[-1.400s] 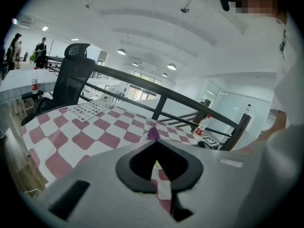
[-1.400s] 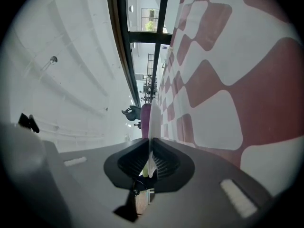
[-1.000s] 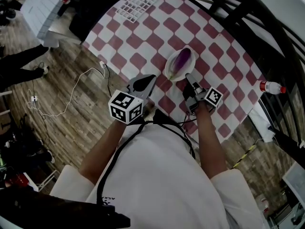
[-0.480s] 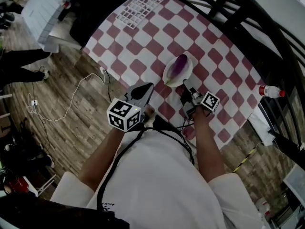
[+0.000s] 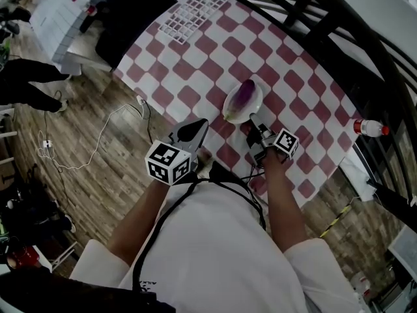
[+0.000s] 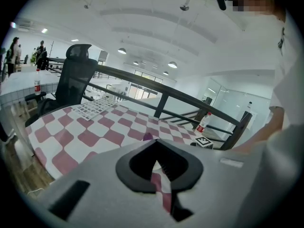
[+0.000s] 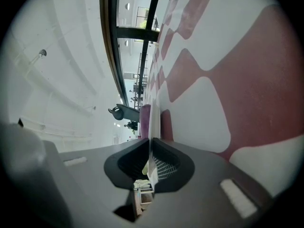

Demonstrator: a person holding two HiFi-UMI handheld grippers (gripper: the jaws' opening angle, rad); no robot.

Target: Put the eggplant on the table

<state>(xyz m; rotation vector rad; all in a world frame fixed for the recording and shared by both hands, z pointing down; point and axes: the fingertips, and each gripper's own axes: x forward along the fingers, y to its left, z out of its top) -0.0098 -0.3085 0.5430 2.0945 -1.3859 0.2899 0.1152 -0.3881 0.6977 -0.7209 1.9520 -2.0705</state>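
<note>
A purple eggplant [image 5: 245, 92] lies on a white plate [image 5: 231, 110] near the front edge of the red-and-white checked table [image 5: 195, 51]. My right gripper [image 5: 255, 124] is at the plate's near rim. In the right gripper view the thin white rim [image 7: 151, 127] runs between the pads, which are shut on it, and the eggplant [image 7: 144, 120] shows just beyond. My left gripper [image 5: 195, 130] hangs over the table's front edge, left of the plate, shut with nothing in it. Its own view shows a bit of the eggplant [image 6: 147, 137] past the closed tips [image 6: 155, 145].
A white grid rack [image 5: 195, 5] lies at the table's far end. A water bottle [image 5: 369, 128] with a red cap lies right of the table. A dark railing [image 5: 339, 25] runs behind it. A black chair [image 5: 130, 25] and a white cable [image 5: 104, 126] are on the left.
</note>
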